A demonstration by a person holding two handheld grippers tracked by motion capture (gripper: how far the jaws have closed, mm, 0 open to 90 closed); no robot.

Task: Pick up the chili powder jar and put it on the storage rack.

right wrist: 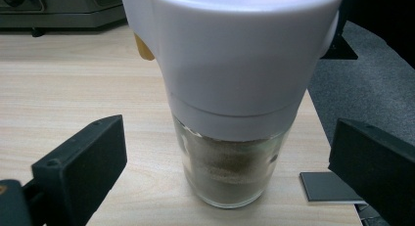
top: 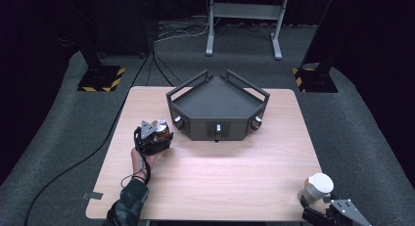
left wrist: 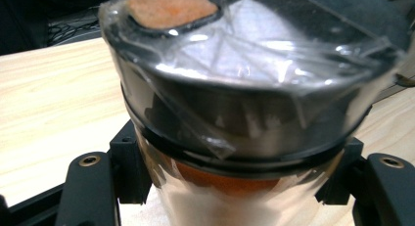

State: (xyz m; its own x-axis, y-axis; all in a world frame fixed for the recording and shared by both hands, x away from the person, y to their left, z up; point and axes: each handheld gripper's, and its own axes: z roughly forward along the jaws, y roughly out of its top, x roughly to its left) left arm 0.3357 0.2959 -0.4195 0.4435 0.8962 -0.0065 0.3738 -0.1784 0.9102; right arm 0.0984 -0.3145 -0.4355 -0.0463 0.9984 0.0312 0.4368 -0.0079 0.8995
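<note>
Two jars are what we're dealing with right now. We're holding the left tongs (top: pixel 157 134) clamped around a jar with a black lid (top: pixel 161 128), pads pressing on the clear body just under the lid, which is wrapped in shiny plastic film. There's orange stuff inside it. That jar is sitting toward the left part of the surface (top: pixel 215 182), just off the front-left corner of the dark tray (top: pixel 218 104), which is parked at the far edge in the middle.

Over at the near right corner of the surface we're keeping the right tongs (top: pixel 318 209) spread wide around a glass jar with a big white cap (top: pixel 315 187). In the right gripper view that jar (right wrist: pixel 235 113) is standing upright on the wood with brownish powder in the bottom, and both black pads are sitting well off the glass on either side, so nothing is gripped there yet. A little grey tab (right wrist: pixel 330 187) is lying flat just beside it at the surface edge.
</note>
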